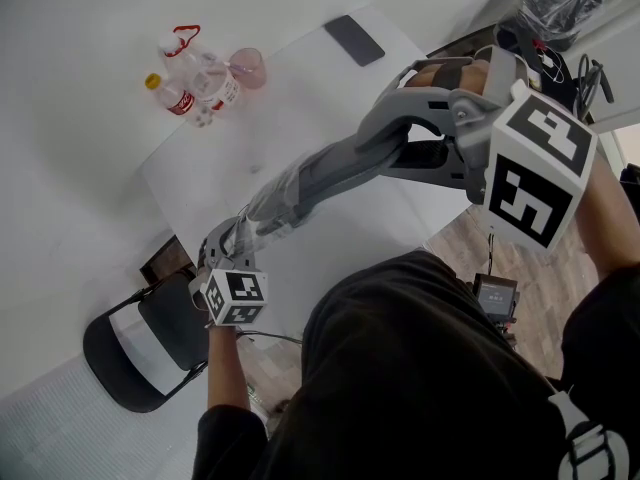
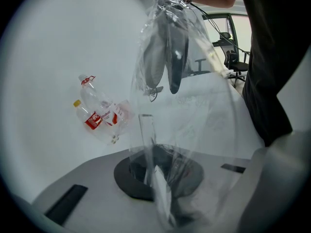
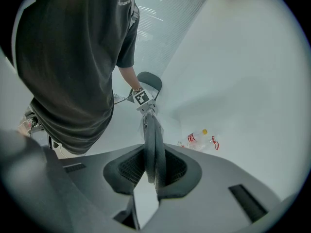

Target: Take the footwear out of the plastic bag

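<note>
A clear plastic bag (image 2: 194, 110) hangs stretched between my two grippers above the white table (image 1: 300, 98). Inside it is dark grey footwear (image 1: 320, 173), a flat pair lying sole to sole (image 3: 154, 140). My left gripper (image 1: 235, 236), low at the table's near edge, is shut on the bag's thin end (image 2: 158, 178). My right gripper (image 1: 388, 140), higher and to the right, is shut on the footwear (image 2: 171, 52) at the bag's other end, with the dark pair wedged between the jaws (image 3: 154, 168). Whether the pads touch film or bare footwear I cannot tell.
Two or three plastic bottles with red labels (image 1: 195, 83) and a pink cup (image 1: 248, 68) lie at the table's far left. A black phone (image 1: 354, 39) rests at the far edge. A black chair (image 1: 135, 353) stands by the near corner, over wood floor (image 1: 470, 248).
</note>
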